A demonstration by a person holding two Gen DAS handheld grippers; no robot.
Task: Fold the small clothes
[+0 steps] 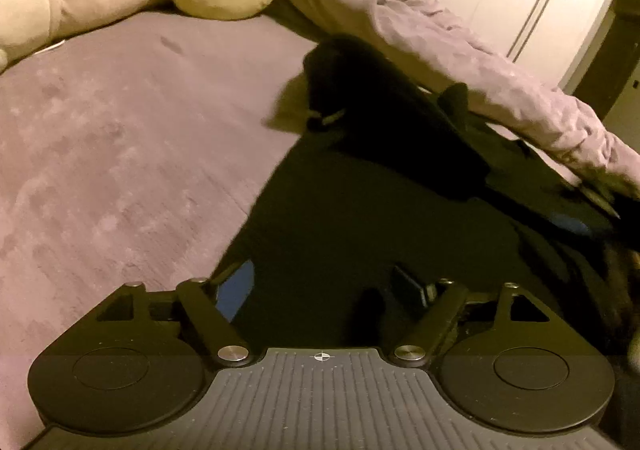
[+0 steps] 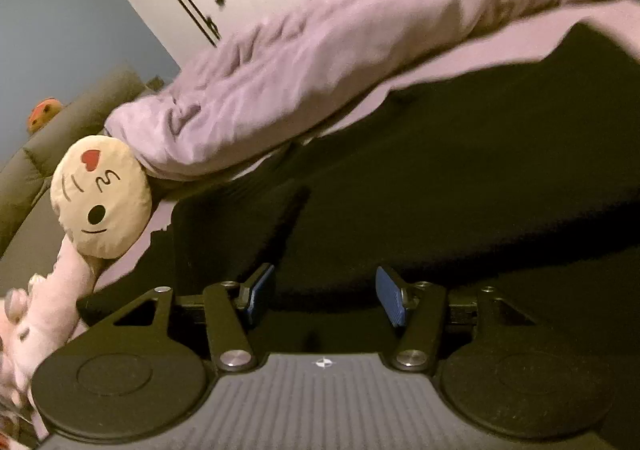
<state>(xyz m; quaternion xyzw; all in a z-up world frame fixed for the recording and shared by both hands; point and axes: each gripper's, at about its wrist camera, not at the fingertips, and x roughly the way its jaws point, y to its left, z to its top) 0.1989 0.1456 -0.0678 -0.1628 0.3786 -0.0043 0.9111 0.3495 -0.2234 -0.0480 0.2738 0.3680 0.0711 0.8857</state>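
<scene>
Black garment (image 1: 360, 217) was spread over the purple bedspread (image 1: 100, 169) in the left wrist view, its left edge running diagonally with lots of bare bed beyond it. Left gripper (image 1: 324, 290) had its fingers wide apart right over the cloth, not clamped on anything. Only this view showed the right gripper (image 1: 576, 226), too blurry to tell there. Right wrist view was tilted: right gripper (image 2: 326, 296), blue pads (image 2: 390, 296) clearly apart above the dark fabric, bunched duvet (image 2: 320, 69) bordering its far edge, emoji pillow (image 2: 102, 197) off left.
</scene>
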